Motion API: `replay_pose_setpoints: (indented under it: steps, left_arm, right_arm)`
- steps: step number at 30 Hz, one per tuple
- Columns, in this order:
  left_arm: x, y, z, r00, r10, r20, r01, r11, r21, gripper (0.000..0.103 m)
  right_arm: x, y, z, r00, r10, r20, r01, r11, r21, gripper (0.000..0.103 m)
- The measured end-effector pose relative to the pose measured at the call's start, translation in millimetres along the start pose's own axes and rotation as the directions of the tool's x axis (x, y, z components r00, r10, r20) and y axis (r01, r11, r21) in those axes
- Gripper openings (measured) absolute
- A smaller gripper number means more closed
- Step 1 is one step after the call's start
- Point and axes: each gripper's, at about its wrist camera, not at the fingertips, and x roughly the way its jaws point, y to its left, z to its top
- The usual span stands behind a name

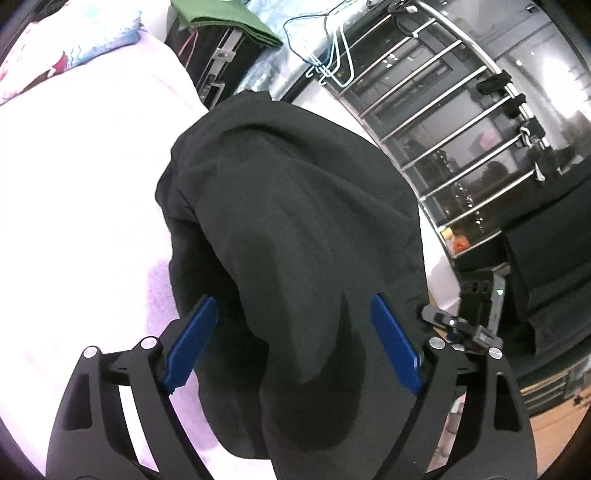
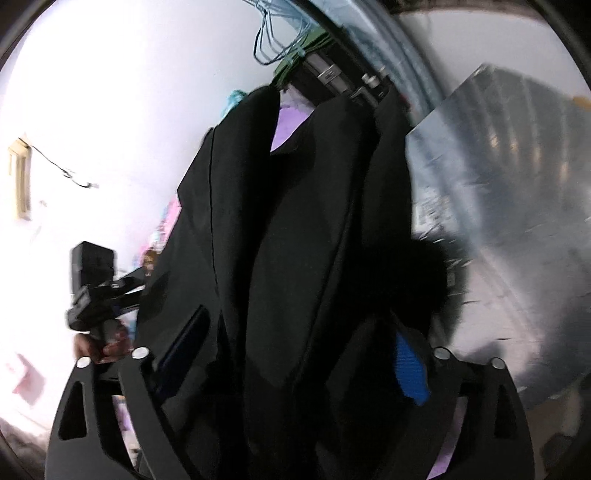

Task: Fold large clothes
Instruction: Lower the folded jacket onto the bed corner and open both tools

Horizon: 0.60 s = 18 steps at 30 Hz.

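I am looking over a pale lilac bedspread (image 1: 92, 177) glaring under bright light, with a blue-and-pink patterned pillow (image 1: 85, 40) lying at its far end. A folded green cloth (image 1: 229, 22) is sitting on a black case (image 1: 218, 55). Light-blue wire hangers (image 1: 332, 55) are hanging beside a chrome-barred window railing (image 1: 443, 110).

Home bedroom. Bed (image 1: 74, 192) with pale lilac sheet, patterned pillow (image 1: 74, 40) at its head. Wire hangers (image 1: 325, 44) hooked on a steel rail rack (image 1: 443, 122), folded green cloth (image 1: 225, 22) on a black case (image 1: 210, 59).
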Motion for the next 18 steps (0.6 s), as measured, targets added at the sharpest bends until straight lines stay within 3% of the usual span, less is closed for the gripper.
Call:
replay_pose_setpoints:
  steps: [6,10,18]
  left_arm:
    - [-23,-9,-7,0.996,0.065,0.055,-0.066,0.998,0.014,0.096]
    - [-38,-17,-17,0.992,0.094,0.080,-0.096,0.995,0.016,0.096]
    - [-75,-44,-51,0.973,0.176,0.146,-0.188,0.980,0.066,0.097]
  right_arm:
    - [-27,24,-6,0.991,-0.119,0.063,0.122,0.991,-0.050,0.096]
    - [-39,46,-16,0.978,-0.194,0.084,0.201,0.975,-0.094,0.096]
    - [-72,91,-51,0.928,-0.330,0.172,0.354,0.926,-0.129,0.097]
